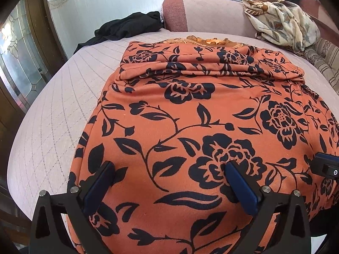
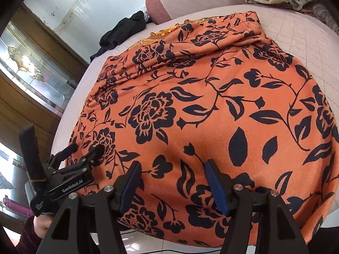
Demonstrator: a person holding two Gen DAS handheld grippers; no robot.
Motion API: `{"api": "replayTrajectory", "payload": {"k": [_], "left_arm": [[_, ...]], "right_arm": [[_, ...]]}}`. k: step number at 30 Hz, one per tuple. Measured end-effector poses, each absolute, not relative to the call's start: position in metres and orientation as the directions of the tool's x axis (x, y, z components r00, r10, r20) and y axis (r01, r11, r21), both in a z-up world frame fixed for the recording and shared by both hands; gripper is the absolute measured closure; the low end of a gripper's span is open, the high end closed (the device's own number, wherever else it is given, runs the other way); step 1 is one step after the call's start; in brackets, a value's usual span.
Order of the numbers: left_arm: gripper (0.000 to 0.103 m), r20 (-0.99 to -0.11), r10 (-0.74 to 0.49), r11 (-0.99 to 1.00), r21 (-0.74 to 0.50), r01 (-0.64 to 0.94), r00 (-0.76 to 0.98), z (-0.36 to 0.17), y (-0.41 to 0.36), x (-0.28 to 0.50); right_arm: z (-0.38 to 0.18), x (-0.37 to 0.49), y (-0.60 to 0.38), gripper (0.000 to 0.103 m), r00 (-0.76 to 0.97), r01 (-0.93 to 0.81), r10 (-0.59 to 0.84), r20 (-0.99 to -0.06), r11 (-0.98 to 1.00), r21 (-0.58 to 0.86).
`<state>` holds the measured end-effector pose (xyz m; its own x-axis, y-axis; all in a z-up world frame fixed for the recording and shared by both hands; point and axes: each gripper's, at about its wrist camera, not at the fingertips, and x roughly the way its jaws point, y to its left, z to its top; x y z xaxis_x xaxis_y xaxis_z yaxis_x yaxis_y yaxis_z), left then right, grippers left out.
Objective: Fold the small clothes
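An orange garment with a dark floral print point(image 1: 190, 116) lies spread on the bed, its far part folded over into a band with lace trim behind. It also fills the right wrist view point(image 2: 211, 105). My left gripper point(image 1: 169, 167) is open, its blue pads just above the garment's near left part. My right gripper point(image 2: 172, 165) is open over the near edge, holding nothing. The left gripper shows at the left of the right wrist view point(image 2: 86, 148), also open. A part of the right gripper shows at the right edge of the left wrist view point(image 1: 327, 165).
The bed's pale quilted cover point(image 1: 53, 116) lies around the garment. A black garment point(image 1: 127, 27) lies at the far left. A pink pillow point(image 1: 211, 14) and a floral cream blanket point(image 1: 281, 21) are at the back. A wooden glass-paned door point(image 2: 31, 67) stands left.
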<state>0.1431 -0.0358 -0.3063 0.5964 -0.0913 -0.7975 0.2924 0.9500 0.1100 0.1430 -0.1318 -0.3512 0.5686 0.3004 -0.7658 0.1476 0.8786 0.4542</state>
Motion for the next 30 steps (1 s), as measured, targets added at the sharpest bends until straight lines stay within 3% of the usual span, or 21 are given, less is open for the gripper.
{"api": "replayTrajectory", "payload": {"k": [30], "left_arm": [[0.000,-0.839,-0.059,0.961,0.099,0.257,0.541,-0.308,-0.024,0.107]], "right_arm": [[-0.353,0.138,-0.143,0.037,0.576,0.124,0.375,-0.726,0.838,0.531]]}}
